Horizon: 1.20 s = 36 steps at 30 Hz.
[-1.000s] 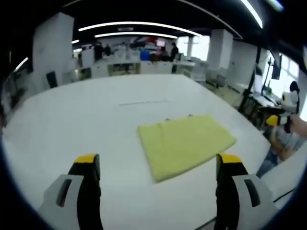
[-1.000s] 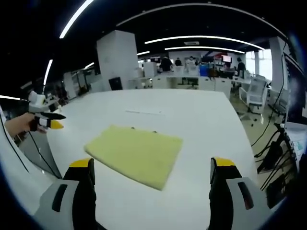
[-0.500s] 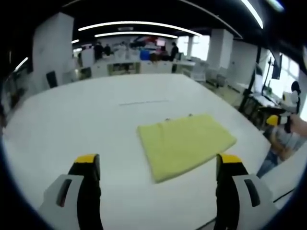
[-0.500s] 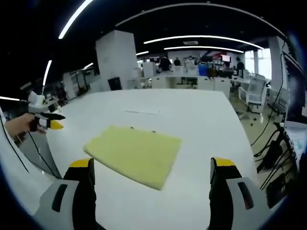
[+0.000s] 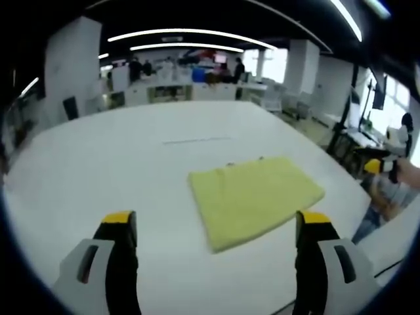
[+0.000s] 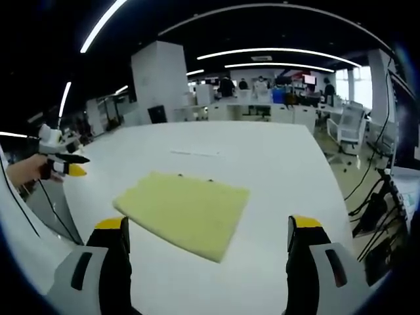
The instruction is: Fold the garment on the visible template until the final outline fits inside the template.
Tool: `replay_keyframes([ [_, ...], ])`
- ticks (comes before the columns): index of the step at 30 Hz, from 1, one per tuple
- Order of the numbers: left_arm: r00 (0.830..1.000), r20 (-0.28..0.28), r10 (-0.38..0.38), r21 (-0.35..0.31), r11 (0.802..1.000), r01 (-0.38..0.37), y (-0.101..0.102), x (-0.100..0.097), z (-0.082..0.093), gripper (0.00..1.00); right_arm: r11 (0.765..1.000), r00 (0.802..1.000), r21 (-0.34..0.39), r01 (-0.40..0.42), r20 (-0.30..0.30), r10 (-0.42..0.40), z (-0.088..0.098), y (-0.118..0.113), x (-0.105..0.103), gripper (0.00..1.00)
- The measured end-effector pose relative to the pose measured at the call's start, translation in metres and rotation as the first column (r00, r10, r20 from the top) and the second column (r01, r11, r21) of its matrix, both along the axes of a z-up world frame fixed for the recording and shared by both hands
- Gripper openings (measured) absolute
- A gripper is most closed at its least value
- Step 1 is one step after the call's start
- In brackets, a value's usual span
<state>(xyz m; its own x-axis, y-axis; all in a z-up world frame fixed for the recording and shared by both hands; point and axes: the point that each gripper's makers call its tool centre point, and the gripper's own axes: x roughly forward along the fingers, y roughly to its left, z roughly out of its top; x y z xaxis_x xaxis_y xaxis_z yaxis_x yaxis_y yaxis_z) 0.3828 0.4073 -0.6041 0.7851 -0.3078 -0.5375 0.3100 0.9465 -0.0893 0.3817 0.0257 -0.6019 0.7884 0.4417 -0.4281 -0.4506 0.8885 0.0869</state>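
A folded garment lies flat on a table. Both grippers hang apart over the table's near edge, the garment ahead between them.

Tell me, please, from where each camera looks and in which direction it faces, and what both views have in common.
Left gripper view: rides on the left gripper, looking across the white table at the folded yellow garment; its own two jaws stand apart, empty.
Right gripper view: rides on the right gripper, facing the same garment; its jaws stand apart, and the left gripper with a hand enters at the left edge.
Both share the garment, the table and the office behind.
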Motion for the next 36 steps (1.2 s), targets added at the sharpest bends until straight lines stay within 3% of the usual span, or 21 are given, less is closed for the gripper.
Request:
replay_keyframes([
  [23, 1.000, -0.001, -0.006, -0.002, 1.000, 0.006, -0.008, 0.005, -0.001, 0.97, 1.000, 1.000, -0.011, -0.024, -0.014, 0.024, -0.003, 0.001, 0.002, 1.00],
  [36, 1.000, 0.007, -0.023, 0.006, 1.000, 0.023, -0.014, 0.003, 0.004, 0.97, 0.999, 0.999, -0.007, -0.048, 0.010, 0.048, 0.005, 0.003, 0.004, 1.00],
])
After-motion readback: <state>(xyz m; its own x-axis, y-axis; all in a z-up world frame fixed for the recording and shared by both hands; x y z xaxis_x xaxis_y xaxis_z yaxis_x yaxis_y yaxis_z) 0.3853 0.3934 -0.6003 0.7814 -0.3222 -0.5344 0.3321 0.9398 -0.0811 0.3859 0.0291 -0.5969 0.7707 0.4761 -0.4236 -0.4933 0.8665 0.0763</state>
